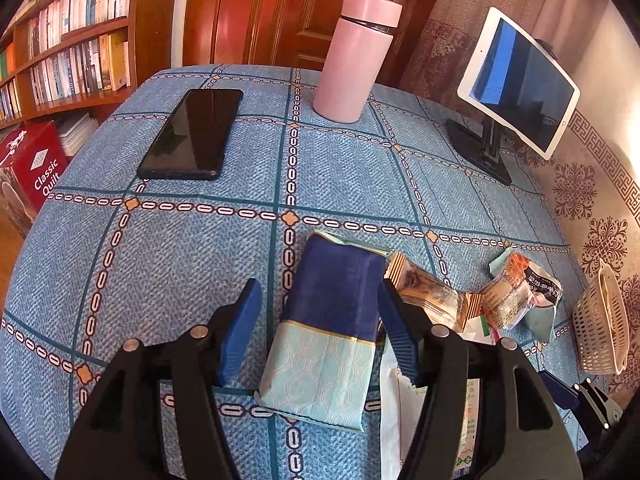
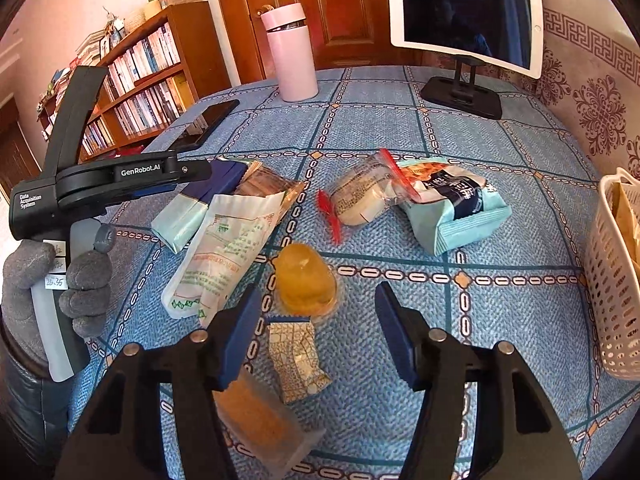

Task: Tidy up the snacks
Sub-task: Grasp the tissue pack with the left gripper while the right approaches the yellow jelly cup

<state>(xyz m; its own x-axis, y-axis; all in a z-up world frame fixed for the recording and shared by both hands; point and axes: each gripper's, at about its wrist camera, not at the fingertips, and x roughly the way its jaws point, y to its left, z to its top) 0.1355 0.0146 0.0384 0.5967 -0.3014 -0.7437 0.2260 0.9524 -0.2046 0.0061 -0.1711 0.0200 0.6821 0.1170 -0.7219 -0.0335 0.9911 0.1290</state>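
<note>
The left gripper (image 1: 320, 320) straddles a navy-and-mint packet (image 1: 332, 320), jaws apart; the right gripper (image 2: 316, 328) gapes above a jelly cup (image 2: 305, 280) and patterned candy (image 2: 298, 360); bare tablecloth (image 2: 500, 320) stretches to the basket (image 2: 612, 280) at the table's right edge

I see blue checked tablecloth (image 2: 500, 220), on it phone (image 1: 192, 134), pink flask (image 1: 352, 60), tablet stand (image 2: 462, 96), snack pkts (image 2: 452, 204), jelly cup (image 2: 304, 280), white basket (image 2: 612, 280)

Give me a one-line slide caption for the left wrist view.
Open left gripper straddles a navy-and-mint snack packet on the blue checked tablecloth.
</note>
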